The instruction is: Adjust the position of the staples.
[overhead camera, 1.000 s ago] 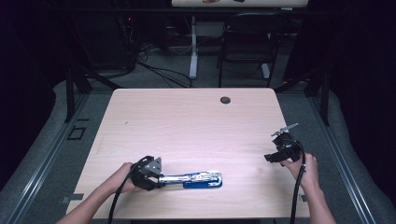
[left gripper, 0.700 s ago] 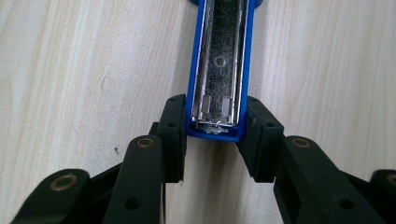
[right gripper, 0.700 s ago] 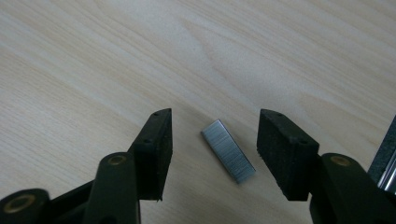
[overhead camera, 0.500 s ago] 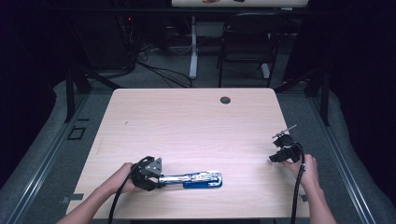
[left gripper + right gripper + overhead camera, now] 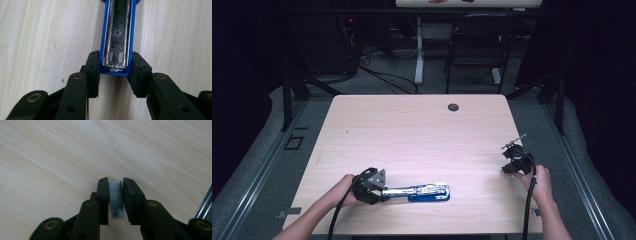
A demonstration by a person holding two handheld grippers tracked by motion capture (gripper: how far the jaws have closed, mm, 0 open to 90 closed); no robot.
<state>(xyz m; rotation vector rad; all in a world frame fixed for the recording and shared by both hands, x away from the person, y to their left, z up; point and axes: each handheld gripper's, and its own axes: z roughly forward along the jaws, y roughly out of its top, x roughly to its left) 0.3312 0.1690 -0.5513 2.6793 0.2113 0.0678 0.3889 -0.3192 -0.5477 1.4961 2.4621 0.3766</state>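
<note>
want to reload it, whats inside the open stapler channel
The stapler channel shows bare metal, no staples visible; its far end is cut off. The left claw grips its end, and the right claw pinches a staple strip.

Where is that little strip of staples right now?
The strip of staples sits between the jaws of the right gripper, near the table's right edge, far from the opened stapler that the left gripper holds.
</note>
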